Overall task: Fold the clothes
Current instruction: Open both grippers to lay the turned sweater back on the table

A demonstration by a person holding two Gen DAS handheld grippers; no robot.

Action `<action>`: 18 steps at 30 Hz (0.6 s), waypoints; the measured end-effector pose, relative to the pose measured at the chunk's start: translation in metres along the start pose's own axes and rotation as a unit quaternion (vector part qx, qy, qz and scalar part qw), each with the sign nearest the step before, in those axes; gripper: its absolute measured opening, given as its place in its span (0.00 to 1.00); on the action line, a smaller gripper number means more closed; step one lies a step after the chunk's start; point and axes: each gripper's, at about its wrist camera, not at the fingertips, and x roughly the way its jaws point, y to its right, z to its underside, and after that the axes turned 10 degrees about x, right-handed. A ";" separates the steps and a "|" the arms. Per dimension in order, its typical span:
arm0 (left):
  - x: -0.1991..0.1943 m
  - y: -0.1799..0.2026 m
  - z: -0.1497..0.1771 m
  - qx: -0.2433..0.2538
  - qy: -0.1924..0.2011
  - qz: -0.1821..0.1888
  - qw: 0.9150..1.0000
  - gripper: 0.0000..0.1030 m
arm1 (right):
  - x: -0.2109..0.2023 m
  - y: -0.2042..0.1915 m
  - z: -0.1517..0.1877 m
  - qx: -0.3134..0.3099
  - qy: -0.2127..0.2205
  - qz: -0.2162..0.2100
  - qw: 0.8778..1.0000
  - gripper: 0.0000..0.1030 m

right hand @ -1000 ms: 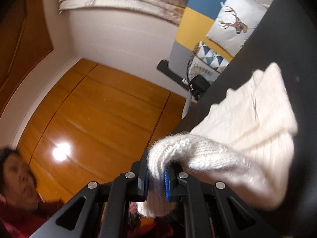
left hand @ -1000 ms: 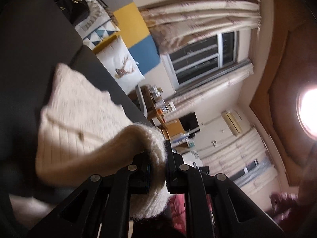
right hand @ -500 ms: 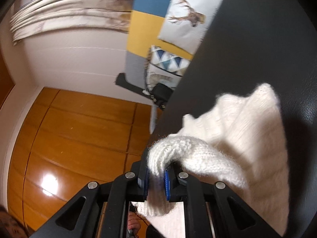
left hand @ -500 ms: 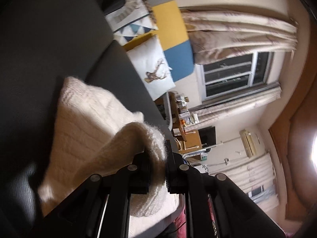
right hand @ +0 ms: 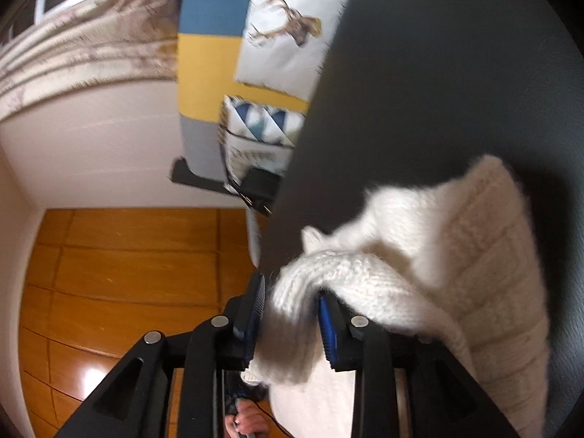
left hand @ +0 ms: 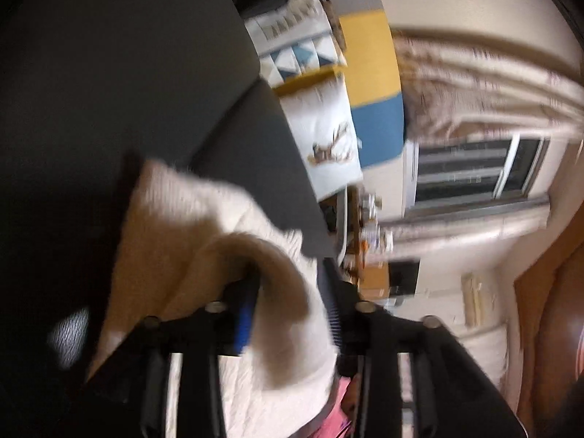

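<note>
- Both tools are letting go. A second ago each was pinched tight on a rolled edge of the cream knit sweater; now the jaws of the left tool are opening, the fabric roll lying loose between the blue pad and the far finger, which stands clear of the wool.
- The right tool does the same: jaws opening, the fuzzy hem lying in the gap and seemingly brushing the pads but no longer squeezed.
- The dark surface fills more of each frame than before, and the sweater has come down onto it, doubled over itself. I judge one fold just laid; the next step is likely to pull clear and smooth or fold again.
- The sweater sits at lower centre of the left view and lower right of the right view, its far corner flat on the dark surface.
- Room: bare dark surface lies beyond and beside the garment. The surface's edge runs diagonally close to the sweater's near side, with wooden floor below it in the right view.
- Cushions stand well apart, further along that edge.
</note>
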 end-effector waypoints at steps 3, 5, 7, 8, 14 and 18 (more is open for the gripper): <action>0.002 0.001 -0.009 -0.014 0.023 -0.005 1.000 0.45 | 0.007 0.002 -0.007 0.008 0.007 0.003 1.000 0.31; 0.005 0.006 -0.013 0.016 0.026 -0.040 0.999 0.45 | 0.011 0.001 -0.011 0.003 0.014 0.003 1.000 0.31; 0.002 0.017 -0.009 0.060 0.046 -0.079 0.994 0.45 | 0.014 -0.001 -0.014 -0.006 0.023 -0.003 1.000 0.31; -0.002 0.026 -0.004 0.084 0.074 -0.093 0.989 0.45 | 0.016 -0.001 -0.015 0.000 0.021 -0.008 1.000 0.34; -0.025 0.082 0.039 0.227 0.225 -0.176 0.931 0.45 | 0.019 0.000 -0.025 0.030 0.025 -0.023 0.999 0.37; 0.012 0.099 0.049 0.293 0.134 -0.168 0.932 0.45 | -0.001 -0.008 -0.031 0.022 0.060 -0.046 0.997 0.37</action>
